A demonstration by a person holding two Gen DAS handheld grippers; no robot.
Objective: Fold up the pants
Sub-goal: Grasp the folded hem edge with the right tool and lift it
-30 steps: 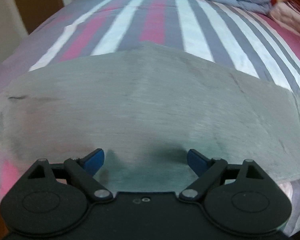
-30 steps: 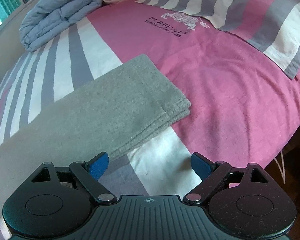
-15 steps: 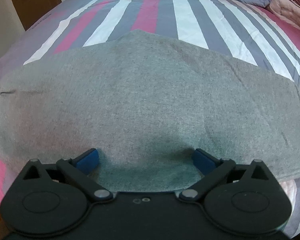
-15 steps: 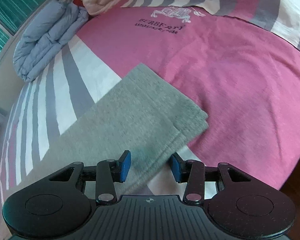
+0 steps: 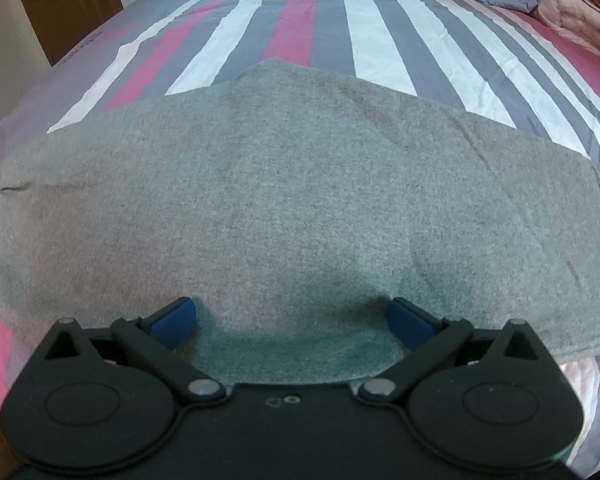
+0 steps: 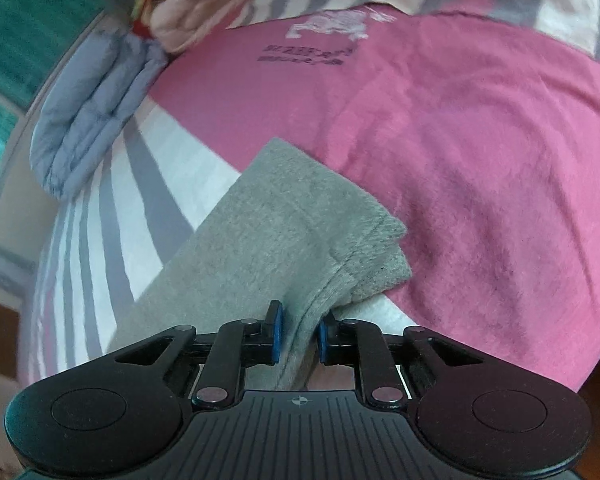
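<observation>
**Pinch the hem end cleanly before lifting it over**

The bed (image 5: 284, 28), covered in a striped sheet that turns plain pink toward the right, carries the grey pants (image 5: 284, 200) laid flat along its near edge. They lie waist to the left and stacked leg hems to the right. Folded blue bedding (image 6: 84, 120) sits far off and well apart.

The left claw (image 5: 292, 320) is spread as wide as it goes, its blue pads (image 5: 176, 316) resting on the cloth near the waist end, gripping nothing. The right claw (image 6: 299, 334) has just been closing on the near corner of the hem end (image 6: 340, 240), and a ridge of grey fabric stands bunched between its pads.

To do this well, I judge the right pinch should catch both leg layers, not only the top one. The left claw looks best used to hold or grip the waist, so the fold lands square.
</observation>
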